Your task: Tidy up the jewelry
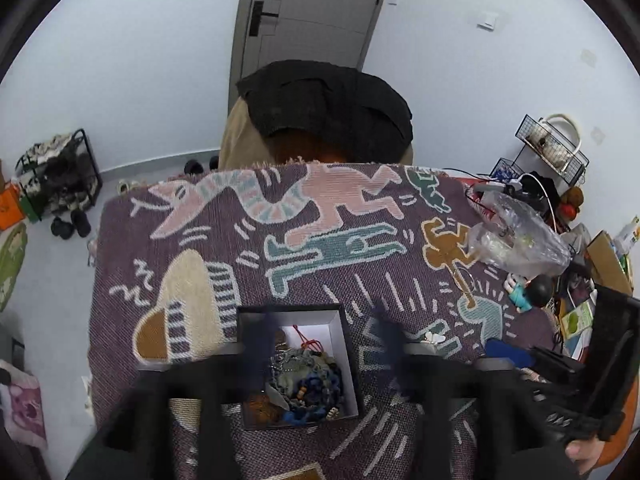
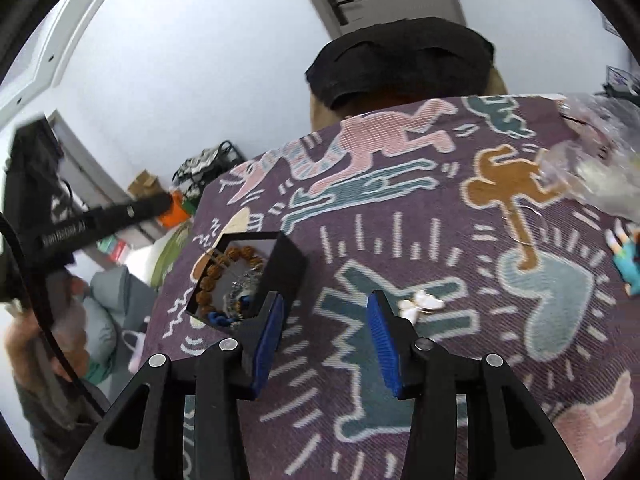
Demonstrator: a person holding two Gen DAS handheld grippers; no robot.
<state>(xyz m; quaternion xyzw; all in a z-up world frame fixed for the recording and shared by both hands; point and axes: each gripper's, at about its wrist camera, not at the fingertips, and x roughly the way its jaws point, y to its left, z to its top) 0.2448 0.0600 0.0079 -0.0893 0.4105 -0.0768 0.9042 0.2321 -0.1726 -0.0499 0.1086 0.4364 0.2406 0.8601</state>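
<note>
the left tool hung over the open black jewelry box, its fingers spread wide and blurred, one finger over the box's inside and the other out past its right wall. nothing sat between them. under and just ahead of that tool the box held a tangled heap of jewelry: blue beads, brown beads, a silvery chain and a red cord against the white lining. the box rested on the table, on a purple woven cloth patterned with pink, teal and brown figures.

the right tool stood partly open over the cloth, blue pads facing each other with only cloth between them. a small white butterfly-shaped piece lay on the cloth just beyond its right fingertip; whether they touched could not be told. the box sat to this tool's left, close against its left finger. a clear plastic bag lay far ahead and to the right of the left tool, near the table's edge.
</note>
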